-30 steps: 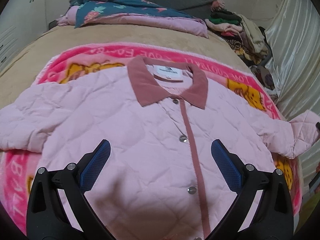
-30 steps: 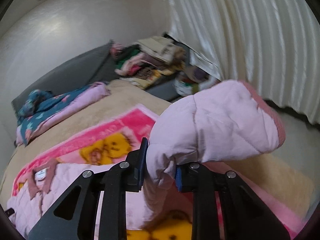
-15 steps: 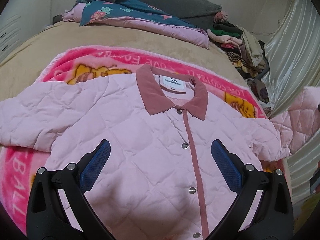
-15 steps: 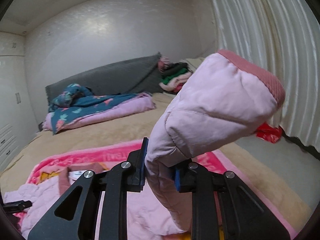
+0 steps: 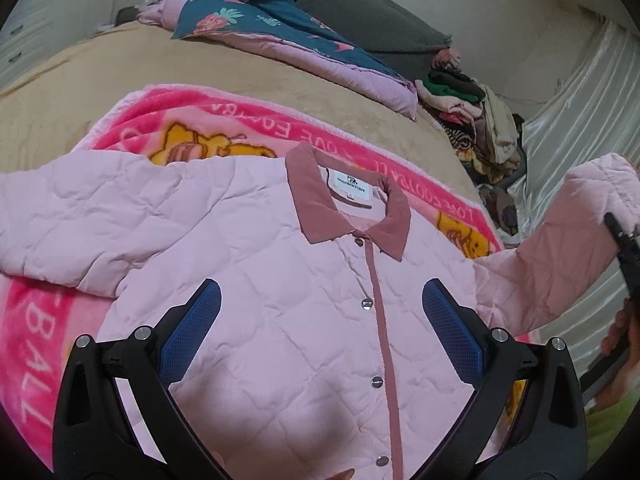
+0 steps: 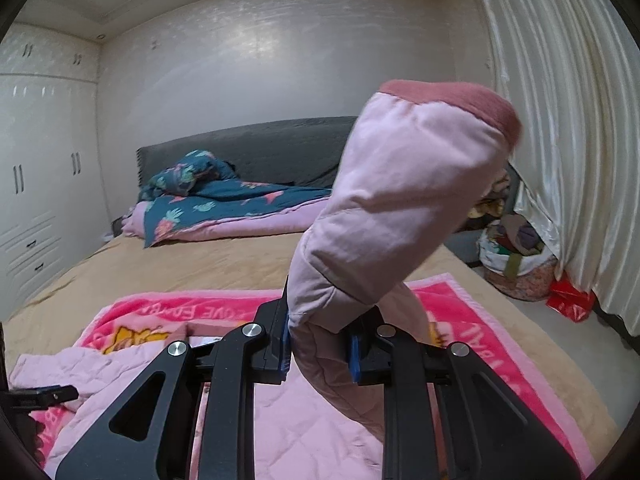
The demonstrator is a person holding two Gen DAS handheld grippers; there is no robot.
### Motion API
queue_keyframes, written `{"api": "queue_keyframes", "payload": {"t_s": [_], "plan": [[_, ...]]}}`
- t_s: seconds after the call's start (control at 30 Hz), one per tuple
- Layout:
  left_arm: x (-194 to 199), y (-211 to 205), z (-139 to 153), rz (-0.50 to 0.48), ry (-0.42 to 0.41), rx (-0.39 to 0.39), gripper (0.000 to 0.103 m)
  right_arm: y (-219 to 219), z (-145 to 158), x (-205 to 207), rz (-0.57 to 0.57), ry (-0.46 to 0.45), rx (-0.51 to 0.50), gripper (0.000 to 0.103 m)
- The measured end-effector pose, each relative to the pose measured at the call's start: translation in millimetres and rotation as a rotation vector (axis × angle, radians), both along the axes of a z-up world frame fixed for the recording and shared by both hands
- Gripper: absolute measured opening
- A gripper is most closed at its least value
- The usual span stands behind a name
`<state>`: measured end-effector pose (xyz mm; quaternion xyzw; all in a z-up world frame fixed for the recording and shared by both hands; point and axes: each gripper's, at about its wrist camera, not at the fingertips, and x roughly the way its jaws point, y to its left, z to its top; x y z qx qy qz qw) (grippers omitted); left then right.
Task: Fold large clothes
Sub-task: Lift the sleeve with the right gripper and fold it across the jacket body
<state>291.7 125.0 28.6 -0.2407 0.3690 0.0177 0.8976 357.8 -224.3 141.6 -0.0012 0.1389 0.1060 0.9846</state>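
The jacket lies face up and buttoned on the pink blanket spread over the bed, collar toward the headboard, a flat start for folding. The right hand-held gripper is clamped tight on the sleeve near its cuff and holds it up off the blanket, the cuff flopping above the jaws; lifted so, the sleeve can probably be swung in over the jacket's chest. The left hand-held gripper hangs above the jacket's front with its jaws wide apart and empty, seemingly ready to pin or smooth the body.
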Motion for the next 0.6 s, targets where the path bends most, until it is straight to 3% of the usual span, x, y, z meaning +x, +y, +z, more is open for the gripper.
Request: {"api": "queue_keyframes", "payload": {"t_s": [0.6], "plan": [[-5.6, 39.9, -4.1, 0.05, 0.0, -0.106, 0.095, 113.8, -46.1, 18.1, 0.165, 0.072, -0.038, 0.019]]}}
